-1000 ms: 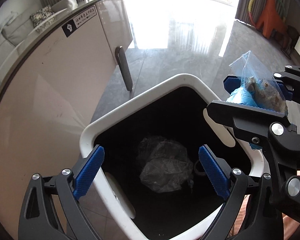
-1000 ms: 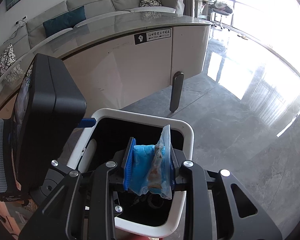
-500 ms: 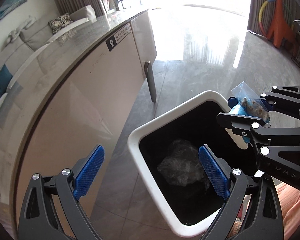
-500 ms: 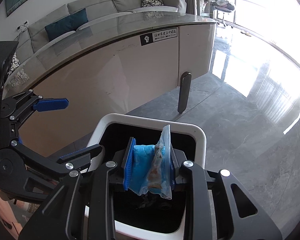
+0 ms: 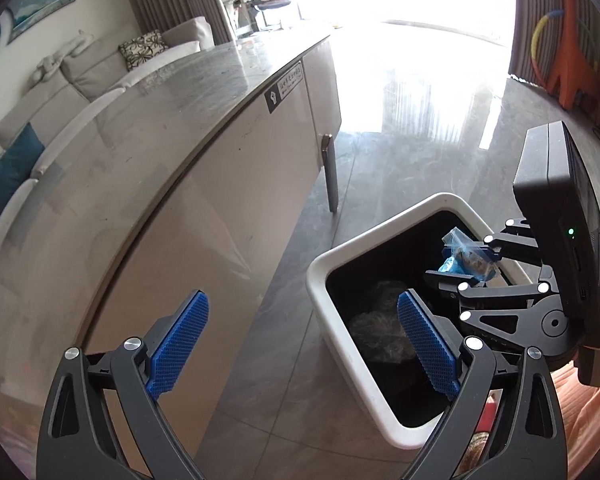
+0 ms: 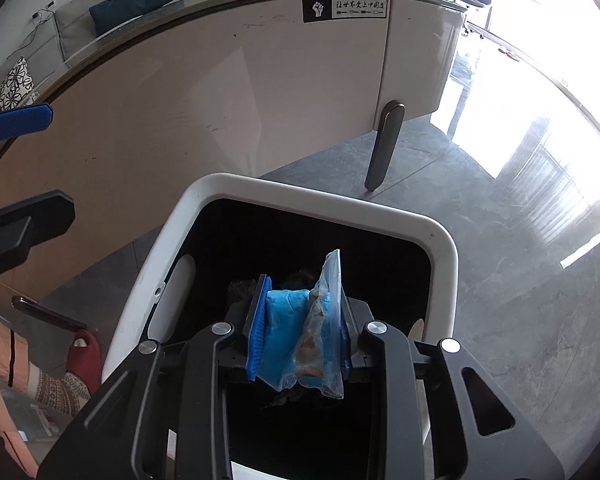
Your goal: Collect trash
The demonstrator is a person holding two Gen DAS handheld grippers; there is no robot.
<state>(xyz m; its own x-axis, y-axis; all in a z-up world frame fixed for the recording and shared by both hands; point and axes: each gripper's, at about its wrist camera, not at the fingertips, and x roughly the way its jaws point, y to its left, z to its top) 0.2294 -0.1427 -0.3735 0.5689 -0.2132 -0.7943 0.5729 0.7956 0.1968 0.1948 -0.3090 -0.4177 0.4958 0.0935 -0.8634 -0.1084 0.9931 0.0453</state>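
Note:
A white trash bin (image 5: 320, 268) with a black inside stands on the grey floor; it also shows in the right wrist view (image 6: 444, 240). A crumpled clear bag (image 5: 376, 332) lies at its bottom. My right gripper (image 6: 302, 340) is shut on a clear plastic bag of trash with blue material (image 6: 312, 328) and holds it over the bin's opening; the bag also shows in the left wrist view (image 5: 466, 260). My left gripper (image 5: 304, 344) is open and empty, to the left of the bin beside the table.
A large curved white table (image 5: 180, 184) with a grey top stands left of the bin, with a dark leg (image 5: 331, 176) near the bin's far corner. A person's foot in a red slipper (image 6: 82, 356) stands left of the bin. Sofa and orange toy lie beyond.
My left gripper has pulled back and to the left, away from over the bin. My right gripper has moved lower over the bin opening, still holding the bag.

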